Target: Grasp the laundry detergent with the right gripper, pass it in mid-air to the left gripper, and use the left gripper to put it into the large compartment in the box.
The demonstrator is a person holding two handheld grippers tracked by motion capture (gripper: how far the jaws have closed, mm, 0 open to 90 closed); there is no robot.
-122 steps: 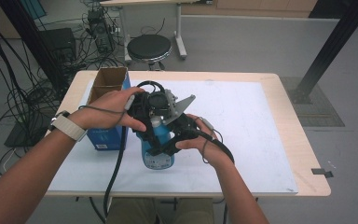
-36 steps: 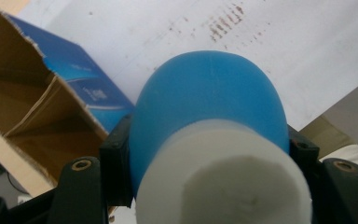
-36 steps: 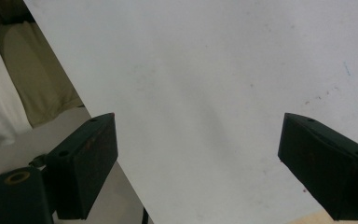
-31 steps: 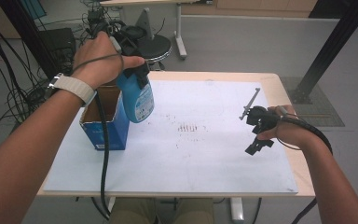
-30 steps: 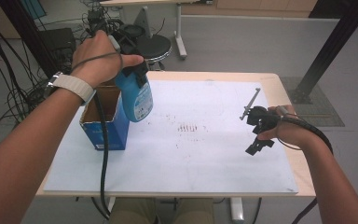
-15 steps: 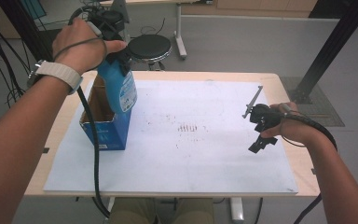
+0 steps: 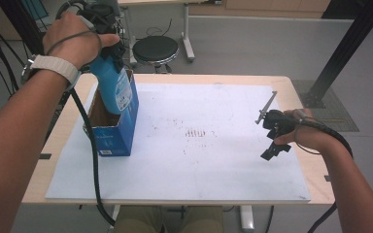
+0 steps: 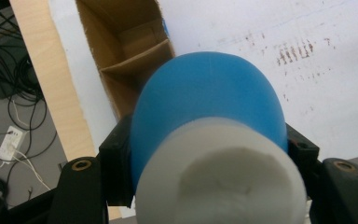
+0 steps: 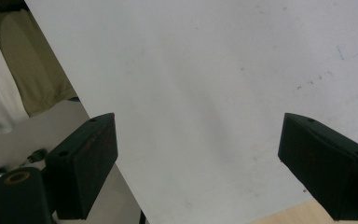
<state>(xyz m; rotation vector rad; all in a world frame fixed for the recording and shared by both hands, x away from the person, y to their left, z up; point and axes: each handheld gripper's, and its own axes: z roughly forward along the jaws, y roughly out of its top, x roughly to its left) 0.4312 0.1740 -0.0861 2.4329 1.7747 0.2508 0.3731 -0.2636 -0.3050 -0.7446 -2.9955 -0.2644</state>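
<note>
At the table's left edge, the left gripper (image 7: 108, 46) is clamped on a blue bottle (image 7: 114, 90), which hangs nearly upright, its lower end already inside the mouth of the open cardboard box (image 7: 110, 136) directly beneath; lowering should follow the bottle's long axis. Well apart at the right, the right gripper (image 7: 272, 138) hovers over the white sheet (image 7: 213, 160), jaws apart and empty.

Even, soft indoor light, faint shadows; the close gripper views are blurred.

Lab, cable tangles (image 7: 0, 63), stool (image 7: 155, 48), bare worktable (image 7: 301, 97)
</note>
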